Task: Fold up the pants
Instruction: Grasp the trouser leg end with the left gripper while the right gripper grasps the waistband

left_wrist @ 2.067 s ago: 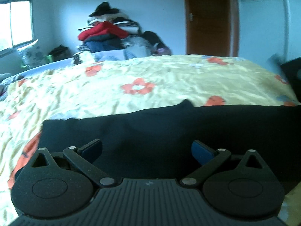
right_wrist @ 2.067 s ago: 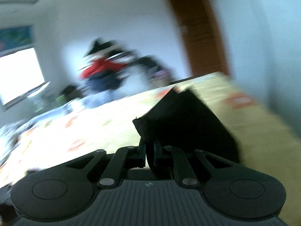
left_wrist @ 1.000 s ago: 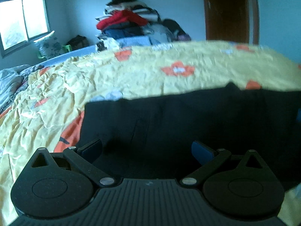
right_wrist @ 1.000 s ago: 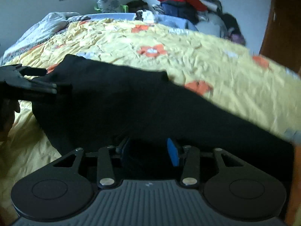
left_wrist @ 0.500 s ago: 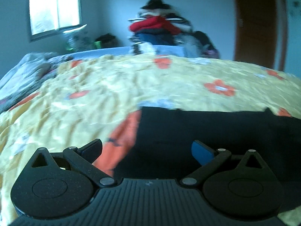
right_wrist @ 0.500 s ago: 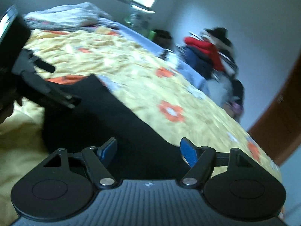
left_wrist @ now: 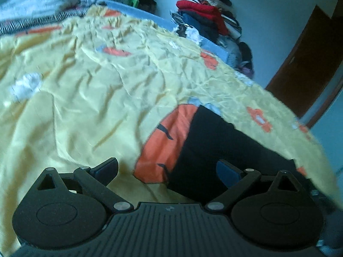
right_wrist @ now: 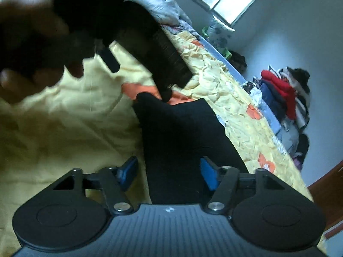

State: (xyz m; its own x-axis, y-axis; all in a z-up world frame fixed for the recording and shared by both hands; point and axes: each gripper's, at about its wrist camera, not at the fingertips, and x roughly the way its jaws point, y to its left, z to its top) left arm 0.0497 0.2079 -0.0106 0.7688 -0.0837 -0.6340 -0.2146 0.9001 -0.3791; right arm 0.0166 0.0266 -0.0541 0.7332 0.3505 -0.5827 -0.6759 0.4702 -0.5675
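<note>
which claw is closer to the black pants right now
Right. The right claw has the black pants lying between its fingers; the left claw sits by their end edge, mostly over the bedspread.

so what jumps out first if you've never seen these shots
The black pants lie as a dark slab on the yellow flowered bedspread, just ahead of the open right gripper. In the right wrist view the left gripper and the blurred hand holding it loom at upper left. A heap of clothes topped with red stands against the far wall.

Dim bluish window light, motion blur
</note>
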